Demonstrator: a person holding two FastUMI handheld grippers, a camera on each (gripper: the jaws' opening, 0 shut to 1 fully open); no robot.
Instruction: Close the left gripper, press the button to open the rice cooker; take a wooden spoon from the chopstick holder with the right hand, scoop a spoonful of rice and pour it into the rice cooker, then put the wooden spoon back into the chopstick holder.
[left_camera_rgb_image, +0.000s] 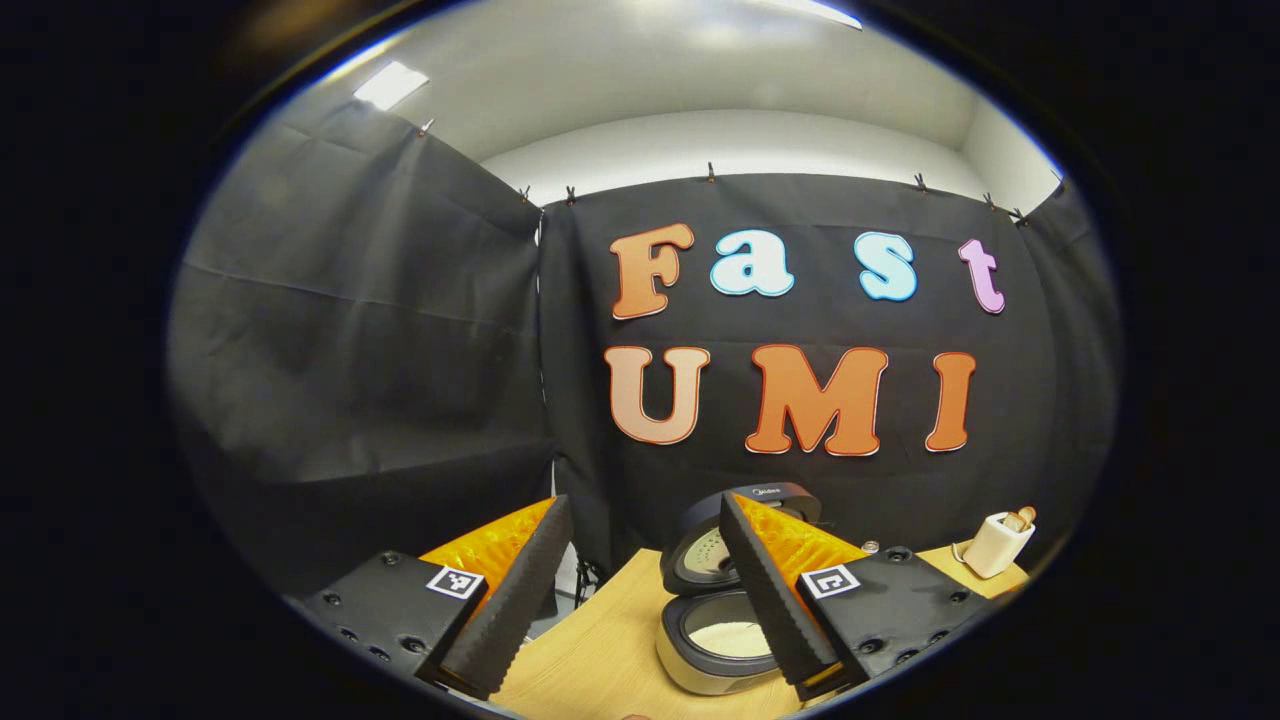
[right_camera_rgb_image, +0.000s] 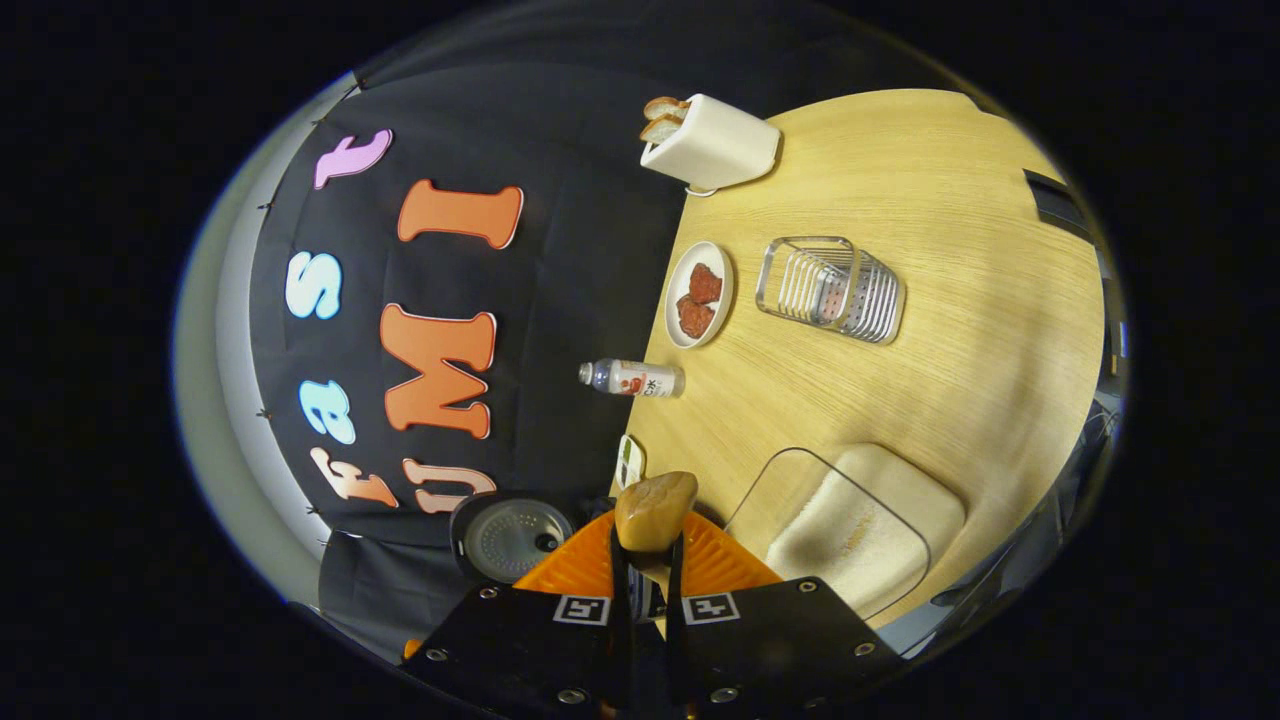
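The left gripper (left_camera_rgb_image: 640, 590) hangs with its fingers spread wide, holding nothing, above the rice cooker (left_camera_rgb_image: 715, 625), whose lid stands up. The right gripper (right_camera_rgb_image: 648, 590) has its fingers clamped on the wooden spoon (right_camera_rgb_image: 655, 512), bowl forward beside the rice cooker; whether rice lies in it is hard to tell. The chopstick holder (right_camera_rgb_image: 832, 290) stands well beyond on the counter (right_camera_rgb_image: 980, 330), the rice container (right_camera_rgb_image: 865, 530) nearer.
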